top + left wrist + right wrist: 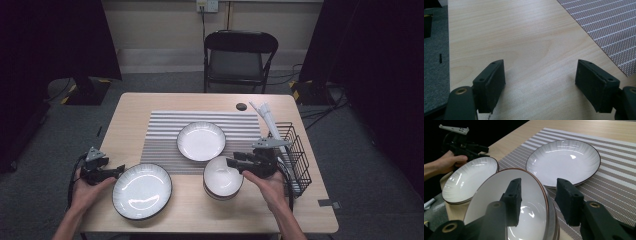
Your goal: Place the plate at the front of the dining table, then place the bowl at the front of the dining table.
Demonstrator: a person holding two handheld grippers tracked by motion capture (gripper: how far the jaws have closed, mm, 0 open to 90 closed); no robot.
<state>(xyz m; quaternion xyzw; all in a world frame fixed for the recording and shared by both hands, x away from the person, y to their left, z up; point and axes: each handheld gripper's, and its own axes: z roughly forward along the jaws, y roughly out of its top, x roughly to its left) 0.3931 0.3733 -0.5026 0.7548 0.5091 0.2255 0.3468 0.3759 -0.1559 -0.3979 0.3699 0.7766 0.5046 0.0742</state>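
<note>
A white bowl [222, 176] with a brown rim stands at the front edge of the striped placemat [165, 135], seemingly stacked on another. My right gripper [231, 161] comes at it from the right. In the right gripper view the right gripper [540, 195] is open and straddles the bowl's [529, 220] rim, one jaw inside and one outside, gaps showing on both sides. A shallow white plate [201, 141] lies on the mat behind it. My left gripper [120, 170] rests open beside the left rim of a large dark-rimmed plate [142, 191]; the left gripper [540, 82] has bare table between its jaws.
A black wire basket [295, 150] stands at the table's right edge just behind my right hand, with a white object [267, 120] leaning out of it. A folding chair [240, 55] stands beyond the far edge. Bare wood [511, 32] stretches ahead of the left gripper.
</note>
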